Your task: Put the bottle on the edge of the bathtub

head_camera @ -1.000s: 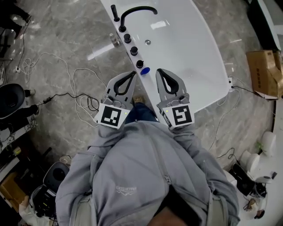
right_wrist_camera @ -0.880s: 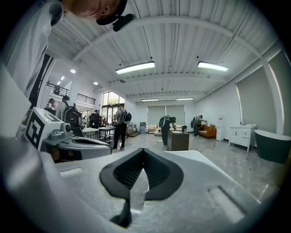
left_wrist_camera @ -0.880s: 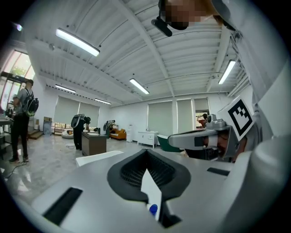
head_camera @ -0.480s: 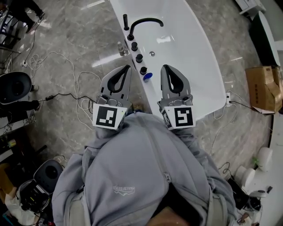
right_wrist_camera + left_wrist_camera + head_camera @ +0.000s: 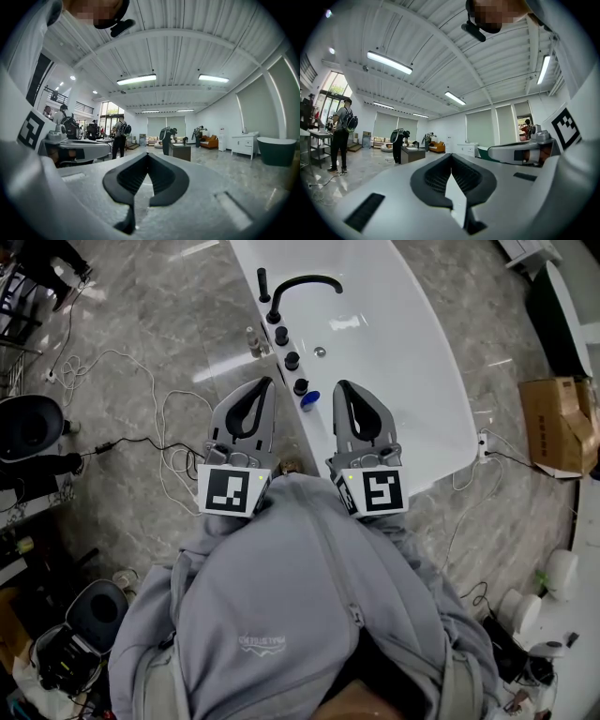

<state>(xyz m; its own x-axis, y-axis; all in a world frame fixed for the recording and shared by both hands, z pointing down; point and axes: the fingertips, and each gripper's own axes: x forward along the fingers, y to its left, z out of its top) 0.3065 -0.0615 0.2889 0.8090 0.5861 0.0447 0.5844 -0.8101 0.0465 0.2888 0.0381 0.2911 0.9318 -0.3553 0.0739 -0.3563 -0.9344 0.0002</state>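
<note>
A small clear bottle [image 5: 251,339] stands upright at the left side of the white bathtub [image 5: 403,343], close to the black faucet [image 5: 298,285]; I cannot tell whether it is on the rim or on the floor. Both grippers are held level in front of the person's chest, well short of the bottle. The left gripper [image 5: 265,382] [image 5: 451,155] is shut with nothing in it. The right gripper [image 5: 342,385] [image 5: 148,154] is shut and empty too. Both gripper views look out across a large hall, with neither tub nor bottle in them.
Several black knobs [image 5: 292,360] line the tub rim, with a blue object [image 5: 309,399] at their near end. White and black cables [image 5: 141,399] trail over the marble floor at left. A cardboard box [image 5: 553,423] sits at right. People stand far off in the hall [image 5: 340,136].
Both grippers have risen slightly toward the head camera, staying shut and side by side. The head view has shifted, so the tub now sits a little further right.
</note>
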